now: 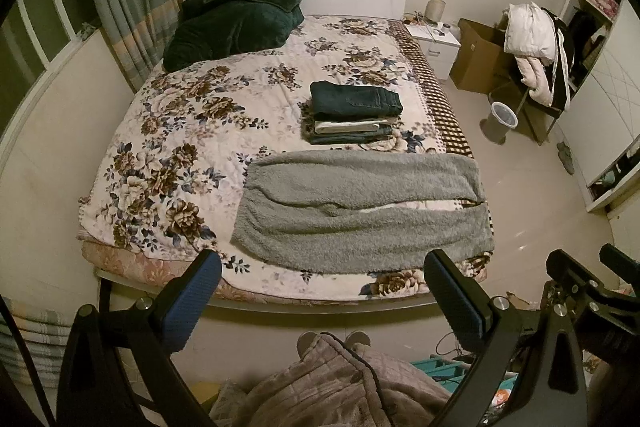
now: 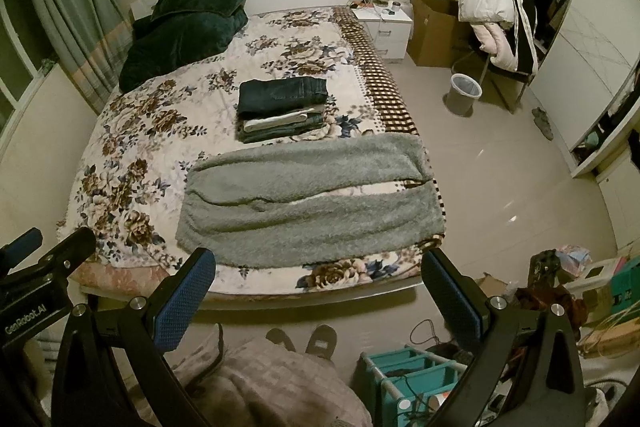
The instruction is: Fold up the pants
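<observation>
Grey fleece pants (image 1: 360,207) lie flat across the near end of the bed, legs side by side, waist to the left; they also show in the right wrist view (image 2: 312,203). Behind them sits a stack of folded pants (image 1: 354,111), also in the right wrist view (image 2: 282,109). My left gripper (image 1: 322,267) is open and empty, held above the bed's near edge. My right gripper (image 2: 318,265) is open and empty, also held back from the bed's near edge. The right gripper appears at the far right of the left wrist view (image 1: 580,275).
The bed (image 1: 180,131) has a floral cover and a dark green blanket (image 1: 236,19) at the head. A nightstand (image 2: 386,27), cardboard box (image 2: 434,31), bin (image 2: 464,93) and clothes-laden chair (image 2: 500,23) stand right. A teal rack (image 2: 412,371) and my feet are below.
</observation>
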### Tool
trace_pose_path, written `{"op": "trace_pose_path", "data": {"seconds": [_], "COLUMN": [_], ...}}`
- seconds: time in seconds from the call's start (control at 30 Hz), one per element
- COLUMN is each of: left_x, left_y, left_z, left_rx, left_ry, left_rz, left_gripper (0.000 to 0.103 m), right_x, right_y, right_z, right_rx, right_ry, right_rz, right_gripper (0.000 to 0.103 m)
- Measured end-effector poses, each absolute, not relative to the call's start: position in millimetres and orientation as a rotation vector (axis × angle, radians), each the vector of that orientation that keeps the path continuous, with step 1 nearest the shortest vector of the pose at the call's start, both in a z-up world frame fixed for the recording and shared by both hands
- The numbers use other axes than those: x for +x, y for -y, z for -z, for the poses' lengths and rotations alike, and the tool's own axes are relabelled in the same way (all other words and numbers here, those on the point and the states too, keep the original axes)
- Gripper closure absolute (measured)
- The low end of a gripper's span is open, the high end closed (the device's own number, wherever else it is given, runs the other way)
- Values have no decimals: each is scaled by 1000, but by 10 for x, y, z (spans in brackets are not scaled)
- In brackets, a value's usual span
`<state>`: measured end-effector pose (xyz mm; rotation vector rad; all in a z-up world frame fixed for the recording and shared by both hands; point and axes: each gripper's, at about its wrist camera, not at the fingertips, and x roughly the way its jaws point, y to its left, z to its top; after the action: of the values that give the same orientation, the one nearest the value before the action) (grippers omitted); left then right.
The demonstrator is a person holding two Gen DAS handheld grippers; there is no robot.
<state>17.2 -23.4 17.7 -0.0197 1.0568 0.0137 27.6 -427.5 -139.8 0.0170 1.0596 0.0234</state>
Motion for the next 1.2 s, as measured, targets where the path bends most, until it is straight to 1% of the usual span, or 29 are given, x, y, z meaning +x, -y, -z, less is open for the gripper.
{"op": "trace_pose_path", "data": {"seconds": [0.17,0.33,0.53,0.63,0.73,0.9,1.0,1.17,1.2], "left_x": [328,615,1058,1427,1877,2625,3188,4072,4255], "left_y": [205,97,-65,-64,9,191,385,668,725], "left_z": [-87,124,576,892,1248,1915,2471,3562,3850], "left_rx": [-20,-28,-10,5,58,168,279,441,475], "left_ry": [-1037,-1020,-1014,-1039,-1053,-1105,-1161,-1256,-1280], "left_rz": [-18,-41,-59,-80,-109,-101,-92,-51,-38], "left_gripper": [0,0,0,0,0,0,0,0,0], "right_x": [295,542,1176,1611,2139,3207,3934,5103,5283], "right_y": [4222,4209,4168,4146,4177,4314,4361,4398,4401], "right_z": [1514,1719,2120,2456,2884,3777,4427,5676,5908], "right_rx": [16,26,-29,-91,-152,-233,-307,-470,-509], "right_ry": [-1052,-1025,-975,-989,-1036,-1142,-1210,-1343,-1360], "right_rz": [-2,27,57,56,38,-14,-42,-91,-94], "right_gripper": [0,0,0,0,0,0,0,0,0]}}
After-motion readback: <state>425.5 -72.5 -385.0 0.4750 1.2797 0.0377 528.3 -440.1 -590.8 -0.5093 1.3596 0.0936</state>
